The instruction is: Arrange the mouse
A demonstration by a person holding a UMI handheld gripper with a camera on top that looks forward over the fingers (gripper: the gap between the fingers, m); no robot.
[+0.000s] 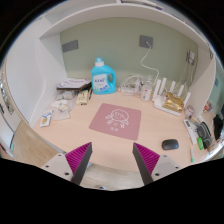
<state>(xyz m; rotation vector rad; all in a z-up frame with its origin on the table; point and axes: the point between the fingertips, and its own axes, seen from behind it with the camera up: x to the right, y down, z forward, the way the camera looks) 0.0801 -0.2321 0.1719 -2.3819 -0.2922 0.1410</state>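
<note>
Mouse (pixel 171 144): small, dark, lying on the wooden desk (pixel 75 135) off the right edge of the pink mouse mat (pixel 118 121), apart from it and beyond the right finger. Gripper (pixel 112 157): hovering above the desk's near edge, its magenta pads (pixel 78 156) standing wide apart and gripping nothing. Blue detergent bottle (pixel 101 75): standing upright beyond the mat near the back wall. Pale clutter, possibly papers and packets (pixel 72 92): sitting left of the bottle. White cable (pixel 150 70): looping behind the items at the desk's right rear.
</note>
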